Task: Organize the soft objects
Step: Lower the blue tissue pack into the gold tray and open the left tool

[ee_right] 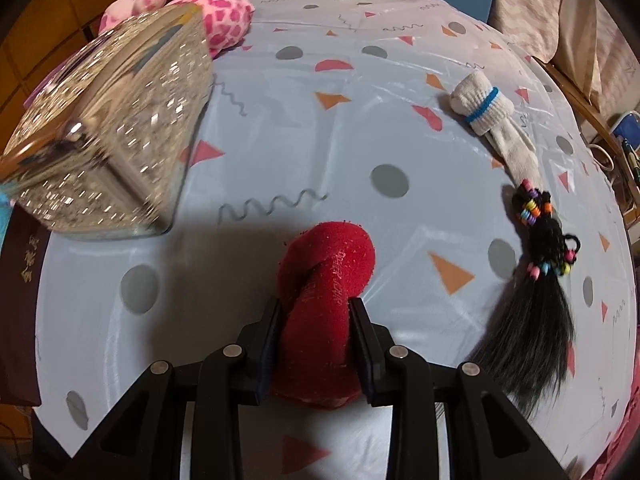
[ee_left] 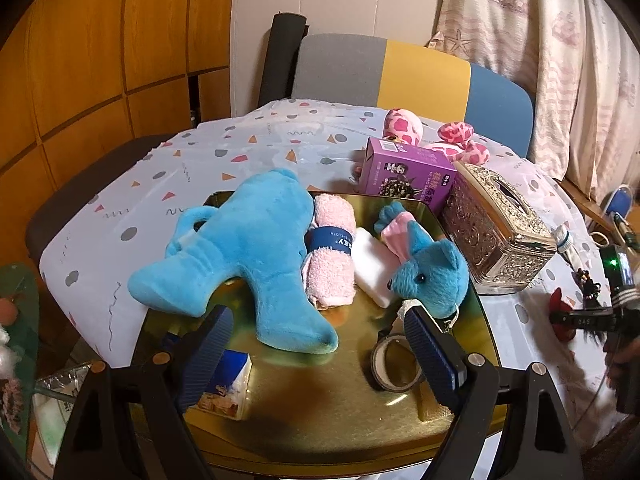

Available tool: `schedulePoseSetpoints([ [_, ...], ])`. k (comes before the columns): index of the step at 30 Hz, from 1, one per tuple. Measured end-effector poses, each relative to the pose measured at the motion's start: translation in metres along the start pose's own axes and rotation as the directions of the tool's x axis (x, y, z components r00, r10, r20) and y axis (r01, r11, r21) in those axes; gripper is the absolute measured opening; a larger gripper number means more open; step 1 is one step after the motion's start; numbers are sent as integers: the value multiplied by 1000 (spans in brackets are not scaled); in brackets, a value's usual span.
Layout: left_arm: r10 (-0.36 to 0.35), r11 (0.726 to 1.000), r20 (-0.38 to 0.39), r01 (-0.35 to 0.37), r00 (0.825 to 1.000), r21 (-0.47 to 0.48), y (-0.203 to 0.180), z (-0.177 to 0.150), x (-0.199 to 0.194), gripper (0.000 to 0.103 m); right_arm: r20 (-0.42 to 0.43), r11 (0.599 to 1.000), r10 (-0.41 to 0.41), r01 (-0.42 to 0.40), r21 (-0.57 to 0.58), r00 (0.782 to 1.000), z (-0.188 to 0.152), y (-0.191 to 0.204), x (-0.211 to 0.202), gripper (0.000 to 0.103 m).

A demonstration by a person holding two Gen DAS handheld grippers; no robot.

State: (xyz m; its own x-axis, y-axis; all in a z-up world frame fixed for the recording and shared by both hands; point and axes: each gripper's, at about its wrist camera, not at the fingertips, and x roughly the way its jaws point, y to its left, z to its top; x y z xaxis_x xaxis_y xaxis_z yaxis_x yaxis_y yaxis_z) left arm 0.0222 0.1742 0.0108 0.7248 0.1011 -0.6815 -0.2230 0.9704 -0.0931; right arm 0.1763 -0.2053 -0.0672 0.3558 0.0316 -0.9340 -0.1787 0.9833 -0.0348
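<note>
Left hand-held gripper (ee_left: 316, 344): jaws spread wide, nothing between them; poised over the near part of the gold tray (ee_left: 320, 432).
Right hand-held gripper (ee_right: 314, 332): clamped on the red sock (ee_right: 324, 300), both pads pressed against its sides; the folded toe end projects forward, over the patterned cloth of the bench (ee_right: 280, 120).
Gold tray contents: large blue plush (ee_left: 248, 252) lying partly over the tray's left edge; rolled pink towel (ee_left: 332, 248) with a navy band, touching the plush; folded white cloth (ee_left: 374, 264) just beside the towel; small blue plush toy (ee_left: 430, 268) resting against the white cloth.
Also on tray: tape roll (ee_left: 394, 364) and a small printed packet (ee_left: 226, 384), near the left gripper's fingers.
Off tray: white sock (ee_right: 488, 116) with blue band, black hairpiece with coloured beads (ee_right: 536, 264), and pink spotted plush (ee_right: 212, 8) on the bench cloth.
Other items: ornate metal tissue box (ee_left: 496, 224) and purple carton (ee_left: 404, 172), beside the tray.
</note>
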Motion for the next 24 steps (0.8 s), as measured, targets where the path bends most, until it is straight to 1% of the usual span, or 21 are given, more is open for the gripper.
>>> schedulePoseSetpoints([
  [4,9,1000,8,-9,1000,-5,4,-1,0,88,-22,1000,25,-25,-14,999,-10,14,-7,32],
  [9,26,999,8,-26,1000,-27,12,-1,-1,88,-24,998,58,-59,-32,998,-27,32,-15,32],
  [16,43,998,18,-43,999,-37,19,0,-4,89,-1,993,115,-114,-37,993,-49,54,-26,29],
  [18,46,998,19,-45,999,-39,19,0,-5,89,5,988,149,-149,-30,989,-53,58,-31,28],
  [24,52,998,20,-51,998,-46,22,1,-6,89,55,980,197,-194,-52,979,-54,69,-47,27],
])
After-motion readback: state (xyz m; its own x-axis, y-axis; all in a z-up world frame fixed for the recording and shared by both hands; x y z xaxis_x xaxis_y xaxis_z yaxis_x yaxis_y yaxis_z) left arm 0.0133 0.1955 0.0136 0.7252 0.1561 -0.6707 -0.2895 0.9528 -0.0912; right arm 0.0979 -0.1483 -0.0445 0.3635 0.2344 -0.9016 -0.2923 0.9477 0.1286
